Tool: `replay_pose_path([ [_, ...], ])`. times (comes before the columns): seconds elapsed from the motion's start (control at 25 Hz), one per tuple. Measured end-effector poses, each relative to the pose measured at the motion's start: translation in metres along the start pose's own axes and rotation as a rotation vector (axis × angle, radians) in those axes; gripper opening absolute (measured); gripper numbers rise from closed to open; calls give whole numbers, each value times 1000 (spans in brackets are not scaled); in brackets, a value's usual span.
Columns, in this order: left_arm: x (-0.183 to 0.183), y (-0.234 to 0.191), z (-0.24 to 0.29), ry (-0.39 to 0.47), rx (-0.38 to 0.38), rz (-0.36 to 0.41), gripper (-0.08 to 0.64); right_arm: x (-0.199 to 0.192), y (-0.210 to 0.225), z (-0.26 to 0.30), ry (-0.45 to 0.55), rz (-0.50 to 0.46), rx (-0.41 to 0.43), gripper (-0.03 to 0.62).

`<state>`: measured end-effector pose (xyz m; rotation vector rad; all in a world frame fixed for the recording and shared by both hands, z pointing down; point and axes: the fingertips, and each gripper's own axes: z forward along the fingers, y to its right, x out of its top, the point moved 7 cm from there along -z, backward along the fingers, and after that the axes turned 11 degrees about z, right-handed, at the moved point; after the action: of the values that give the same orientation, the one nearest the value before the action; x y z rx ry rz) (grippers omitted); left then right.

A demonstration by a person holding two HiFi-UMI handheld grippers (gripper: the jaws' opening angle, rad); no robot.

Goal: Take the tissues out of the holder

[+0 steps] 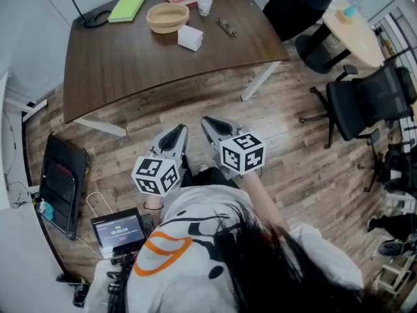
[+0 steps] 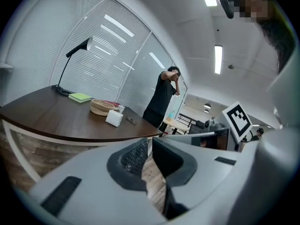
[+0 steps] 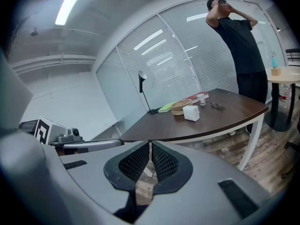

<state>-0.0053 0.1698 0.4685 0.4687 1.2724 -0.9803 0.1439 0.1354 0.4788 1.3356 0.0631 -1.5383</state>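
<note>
White tissue holder (image 1: 189,38) stood on the table (image 1: 117,77), well apart from both grippers. Left gripper (image 1: 180,130) and right gripper (image 1: 206,121) were closed and empty; arriving closed would probably have pushed the holder aside

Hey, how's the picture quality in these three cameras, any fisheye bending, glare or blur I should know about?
Head view: even, soft light, no glare; the table edges bow mildly. Left gripper view: heavy fisheye, the blinds curve, the strip light blows out white, dark rounded corners. Right gripper view: same fisheye and dark corners, the ceiling light glares; the white box looks fairly sharp.
</note>
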Motion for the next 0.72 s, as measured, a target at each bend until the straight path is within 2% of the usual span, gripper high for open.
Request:
replay_pose_path([
  [0.72,9,3,-8,30,0,41,31,3,-6,-6,26,-23,4,28],
])
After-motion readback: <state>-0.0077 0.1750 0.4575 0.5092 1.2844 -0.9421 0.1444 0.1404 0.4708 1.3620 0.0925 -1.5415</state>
